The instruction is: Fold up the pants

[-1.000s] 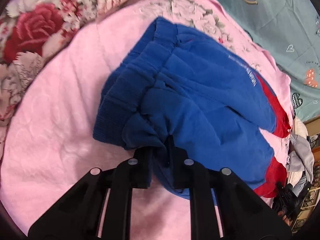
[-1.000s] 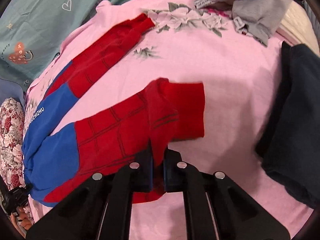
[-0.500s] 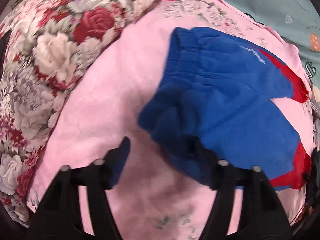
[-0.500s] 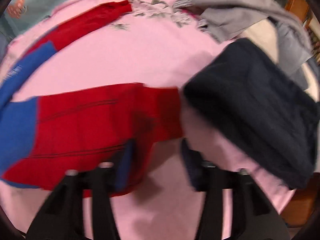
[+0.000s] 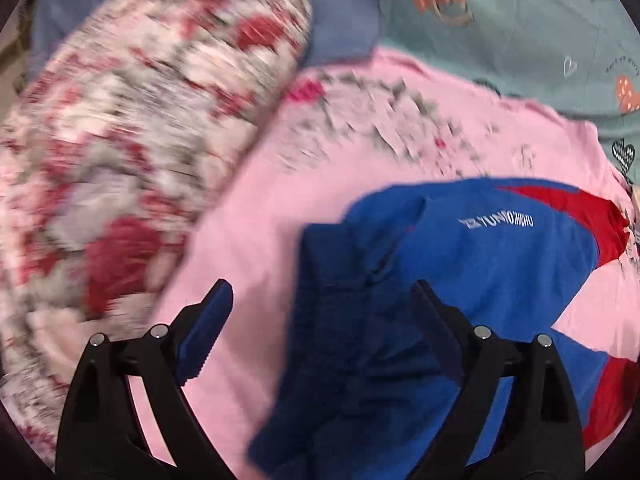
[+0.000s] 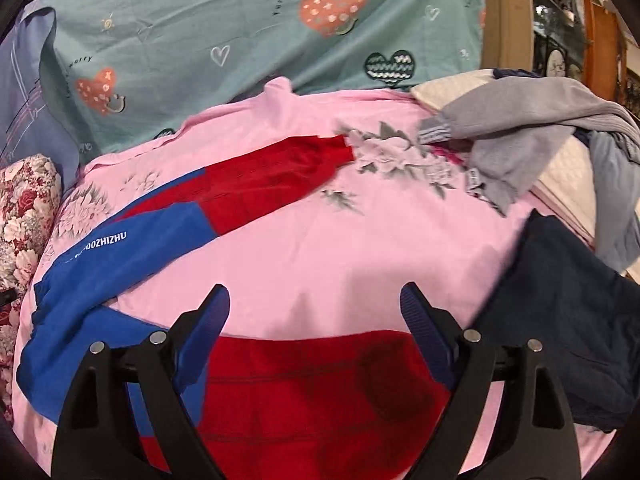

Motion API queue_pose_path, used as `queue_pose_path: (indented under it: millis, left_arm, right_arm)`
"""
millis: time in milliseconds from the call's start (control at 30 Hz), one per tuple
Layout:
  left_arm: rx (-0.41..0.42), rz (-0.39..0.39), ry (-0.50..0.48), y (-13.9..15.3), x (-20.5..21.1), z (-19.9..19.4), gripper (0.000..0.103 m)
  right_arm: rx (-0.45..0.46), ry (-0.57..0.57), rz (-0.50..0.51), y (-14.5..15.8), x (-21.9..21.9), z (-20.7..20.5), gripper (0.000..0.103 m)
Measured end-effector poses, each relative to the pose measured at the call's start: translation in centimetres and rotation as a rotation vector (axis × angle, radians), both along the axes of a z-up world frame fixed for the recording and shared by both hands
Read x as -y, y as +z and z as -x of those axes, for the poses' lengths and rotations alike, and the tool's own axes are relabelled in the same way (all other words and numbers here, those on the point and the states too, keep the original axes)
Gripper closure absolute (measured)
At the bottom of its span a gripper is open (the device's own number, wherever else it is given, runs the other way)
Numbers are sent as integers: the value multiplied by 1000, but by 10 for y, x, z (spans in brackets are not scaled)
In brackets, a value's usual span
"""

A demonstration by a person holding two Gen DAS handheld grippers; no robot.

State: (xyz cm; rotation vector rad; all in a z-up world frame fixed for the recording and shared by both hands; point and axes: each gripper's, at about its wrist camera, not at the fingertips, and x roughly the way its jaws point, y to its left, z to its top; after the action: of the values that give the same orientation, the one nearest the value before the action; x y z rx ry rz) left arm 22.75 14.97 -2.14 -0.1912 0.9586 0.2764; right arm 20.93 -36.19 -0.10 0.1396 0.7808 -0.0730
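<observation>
Your left gripper (image 5: 322,314) has just been opening; its jaws now stand wide apart and grip nothing. The blue waistband end of the pants (image 5: 460,292) lies loose on the bed below the gap, nearer the right-hand finger, with bare pink under the other finger. Your right gripper (image 6: 314,314) has also just been opening, and its jaws are spread wide and hold nothing; the red cuff end of the near leg (image 6: 320,392) lies flat under the gap, its edge just short of the fingertips.

The pants rest spread on the pink bedspread (image 6: 360,256), blue at the top and red down the legs. In the right wrist view the 2 legs lie apart, with bare pink between them; the far leg (image 6: 276,176) runs up toward a printed flower. White lettering shows on the blue part.

To the right of your right gripper lies a dark navy garment (image 6: 560,320); past it, a grey garment (image 6: 516,120) is heaped at the bed's edge. A rose-patterned cushion (image 5: 120,152), blurred, sits left of your left gripper. A teal sheet with hearts (image 6: 240,20) lies behind.
</observation>
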Motion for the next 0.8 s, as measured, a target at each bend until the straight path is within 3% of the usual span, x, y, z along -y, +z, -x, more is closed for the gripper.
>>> queue_pose_path:
  millis: [133, 267, 300, 333, 433, 533, 667, 767, 800]
  left_arm:
    - [-47, -7, -46, -20, 13, -22, 13]
    - [-65, -6, -32, -31, 12, -28, 13]
    - [-72, -6, -27, -33, 12, -31, 26]
    - [-80, -14, -19, -38, 11, -32, 65]
    - [-95, -32, 19, -42, 7, -35, 65]
    - [-62, -109, 68, -34, 5, -36, 65]
    - [-41, -115, 109, -27, -3, -38, 65]
    - [-47, -127, 108, -28, -4, -40, 64]
    - [-50, -126, 110, -28, -6, -44, 64]
  right_arm:
    - [-20, 20, -24, -6, -6, -22, 15]
    - [-46, -15, -126, -16, 7, -40, 15]
    - [-46, -19, -160, -20, 11, -48, 15]
    - [-43, -24, -179, -22, 13, -53, 15]
    - [-49, -75, -217, -33, 28, -84, 15]
    - [-91, -138, -276, -46, 49, -120, 15]
    - [-124, -152, -366, -60, 61, -165, 15]
    - [-128, -133, -353, -64, 55, -195, 20]
    - [-145, -125, -358, -67, 52, -205, 29]
